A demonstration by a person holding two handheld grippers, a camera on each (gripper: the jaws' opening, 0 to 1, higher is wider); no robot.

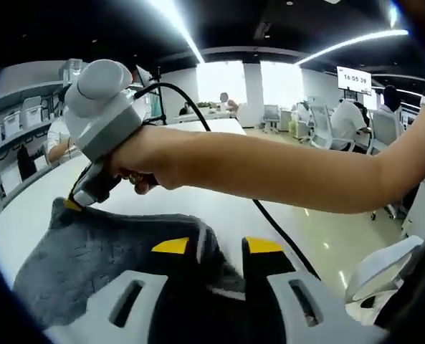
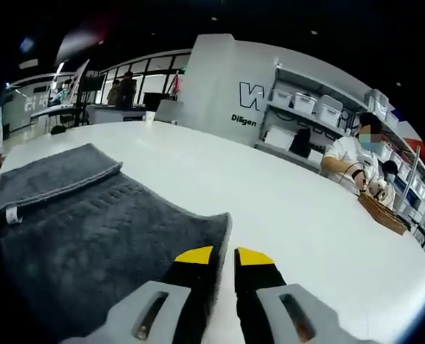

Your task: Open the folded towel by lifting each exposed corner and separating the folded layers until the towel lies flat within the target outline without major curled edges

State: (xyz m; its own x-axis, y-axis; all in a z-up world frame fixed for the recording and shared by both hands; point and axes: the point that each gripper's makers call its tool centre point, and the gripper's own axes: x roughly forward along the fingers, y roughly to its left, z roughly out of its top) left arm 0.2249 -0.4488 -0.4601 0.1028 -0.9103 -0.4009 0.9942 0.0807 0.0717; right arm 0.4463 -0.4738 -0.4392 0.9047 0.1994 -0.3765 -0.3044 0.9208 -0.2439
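Yellow-tipped fingers (image 2: 216, 256) of right gripper pinch grey towel (image 2: 97, 229) edge on white surface (image 2: 291, 208), left gripper (image 1: 216, 246) likewise pinching an edge; risk: uneven pulls slip fabric, leaving folded layer (image 2: 54, 175) curled.

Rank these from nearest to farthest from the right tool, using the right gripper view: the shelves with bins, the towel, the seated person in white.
1. Towel, at the right tool, left.
2. Seated person, right, across the table.
3. Shelves, behind, against the wall.
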